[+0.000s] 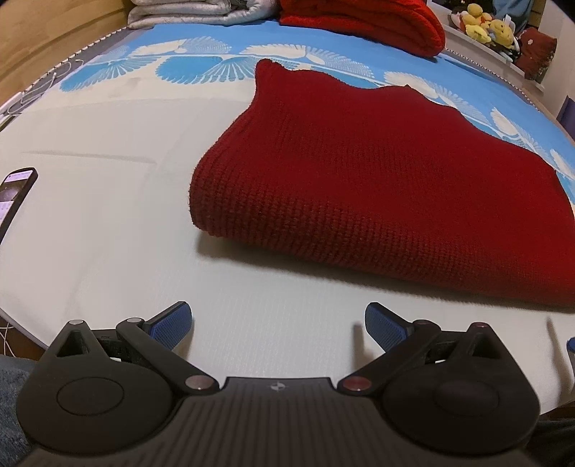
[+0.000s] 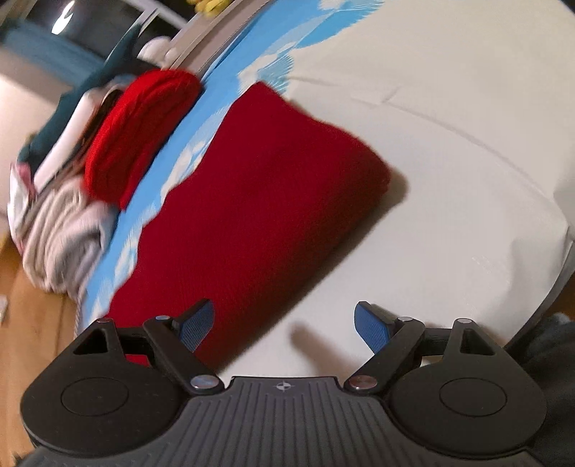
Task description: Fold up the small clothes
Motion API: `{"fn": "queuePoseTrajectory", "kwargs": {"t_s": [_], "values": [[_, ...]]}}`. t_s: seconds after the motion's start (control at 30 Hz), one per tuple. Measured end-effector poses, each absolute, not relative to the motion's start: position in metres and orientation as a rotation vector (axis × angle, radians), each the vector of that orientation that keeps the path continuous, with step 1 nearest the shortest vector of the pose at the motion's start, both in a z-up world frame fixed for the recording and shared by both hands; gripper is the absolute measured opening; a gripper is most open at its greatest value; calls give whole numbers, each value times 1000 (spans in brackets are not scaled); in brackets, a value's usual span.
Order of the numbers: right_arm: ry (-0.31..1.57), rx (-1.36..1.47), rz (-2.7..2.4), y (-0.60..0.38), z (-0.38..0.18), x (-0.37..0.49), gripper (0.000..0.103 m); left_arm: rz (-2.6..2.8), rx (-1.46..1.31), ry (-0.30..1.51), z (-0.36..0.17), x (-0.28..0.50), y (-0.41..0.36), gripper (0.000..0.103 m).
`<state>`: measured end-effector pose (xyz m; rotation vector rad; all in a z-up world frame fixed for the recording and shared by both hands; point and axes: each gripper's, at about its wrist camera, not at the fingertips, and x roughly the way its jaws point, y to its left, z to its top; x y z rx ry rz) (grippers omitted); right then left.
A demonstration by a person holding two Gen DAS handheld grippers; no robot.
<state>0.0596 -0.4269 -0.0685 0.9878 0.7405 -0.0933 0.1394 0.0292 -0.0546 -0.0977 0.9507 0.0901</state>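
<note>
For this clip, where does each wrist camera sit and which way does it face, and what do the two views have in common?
Left wrist: sits on the left gripper, looks down across the bed sheet at the dark red knit cloth; open blue-padded fingers show, holding nothing.
Right wrist: sits on the right gripper, view tilted, looks over the same cloth from its other side; open fingers show, empty.
Shared: the cloth, the sheet, the bright red folded garment and the grey bundle behind it.
</note>
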Motion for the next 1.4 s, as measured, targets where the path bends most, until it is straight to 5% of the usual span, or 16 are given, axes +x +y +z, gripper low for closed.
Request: {"fn": "queuePoseTrajectory", "kwargs": {"t_s": [0.67,0.73,0.77,1.4], "values": [[480,1364,-233,-452,-104,97,89,245,-285,865,-36,138,75,103],[497,1270,-275,-446,-100,100,57,308,-330,847,-34,138,88,103],[525,1218,-299,-443,-101,103,26,337,-351,850,-35,140,94,103],[539,1013,-371,-427,-86,112,20,423,-378,907,-46,157,117,103]]}}
